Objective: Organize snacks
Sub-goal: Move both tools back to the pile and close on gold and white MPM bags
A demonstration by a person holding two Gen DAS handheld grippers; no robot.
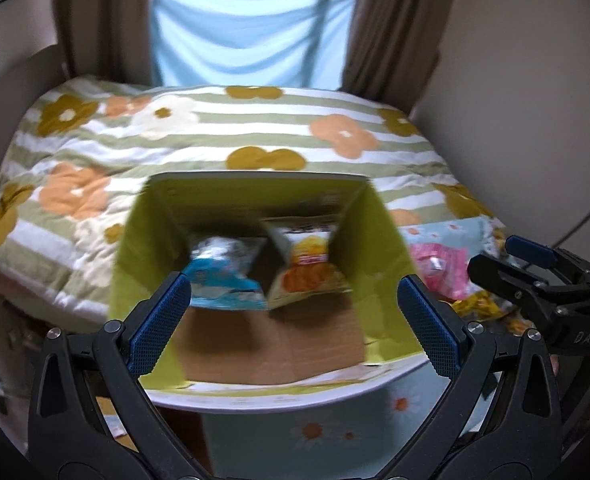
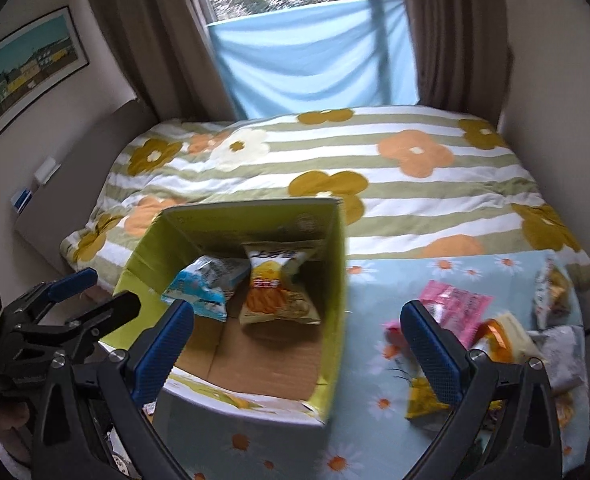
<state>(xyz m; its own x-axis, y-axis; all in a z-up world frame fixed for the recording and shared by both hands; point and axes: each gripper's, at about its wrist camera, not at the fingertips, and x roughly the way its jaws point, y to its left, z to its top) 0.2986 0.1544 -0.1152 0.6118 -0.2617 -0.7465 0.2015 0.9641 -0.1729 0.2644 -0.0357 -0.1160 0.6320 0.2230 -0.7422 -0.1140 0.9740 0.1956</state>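
A green cardboard box stands open on the bed. Inside lean a blue snack bag and an orange-and-yellow chip bag. My left gripper hangs open over the box's near side, nothing between its blue pads. My right gripper is open too, over the box's right wall, empty; it also shows at the right edge of the left wrist view as the right gripper. Loose snacks lie right of the box: a pink packet and a yellow packet.
The box and snacks rest on a light blue daisy-print cloth at the bed's foot, over a striped flower quilt. More packets pile at the far right. Brown curtains and a blue sheet hang behind; walls close in on both sides.
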